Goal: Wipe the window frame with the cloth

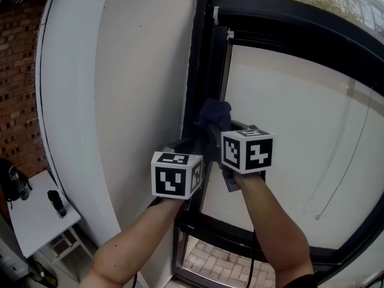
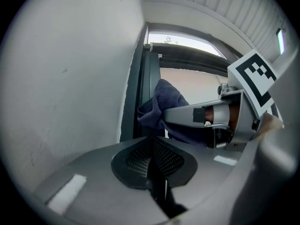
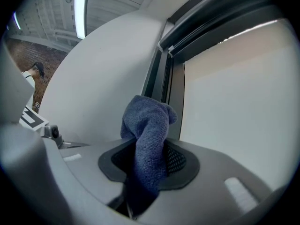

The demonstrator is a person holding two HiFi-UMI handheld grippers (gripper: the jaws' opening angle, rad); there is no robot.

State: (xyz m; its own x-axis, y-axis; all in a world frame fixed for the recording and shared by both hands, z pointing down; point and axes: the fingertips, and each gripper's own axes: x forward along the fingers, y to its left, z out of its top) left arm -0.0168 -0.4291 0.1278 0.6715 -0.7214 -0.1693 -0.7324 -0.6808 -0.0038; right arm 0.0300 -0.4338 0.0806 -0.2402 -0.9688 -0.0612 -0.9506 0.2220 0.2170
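Right gripper point(image 3: 145, 170): your jaws are clamped on the blue cloth point(image 3: 147, 125), and a bunched end sticks out past the tips. That end sits against the dark window frame point(image 3: 161, 81), on its upright post. The post runs between the white wall point(image 3: 103, 88) and the pale window pane point(image 3: 234, 107). In the head view the contact is part way up the post, above the bottom rail.

Left gripper point(image 2: 152, 163): your jaws are pressed together with nothing between them. It sits just beside the right gripper, to its left and a bit lower in the head view. It points at the same post; I can't tell whether it touches.

Marker cubes point(image 1: 247, 150) on both grippers show only black-and-white squares.

Further out:
- A thin cord point(image 1: 351, 155) hangs across the pane on the right.
- A small white tabletop point(image 1: 30, 221) at lower left has a small dark object point(image 1: 57, 203) standing on it; I can't tell what it is.
- There is a brick wall point(image 1: 18, 83) at far left.
- Brick paving point(image 1: 219, 263) shows below the bottom rail.
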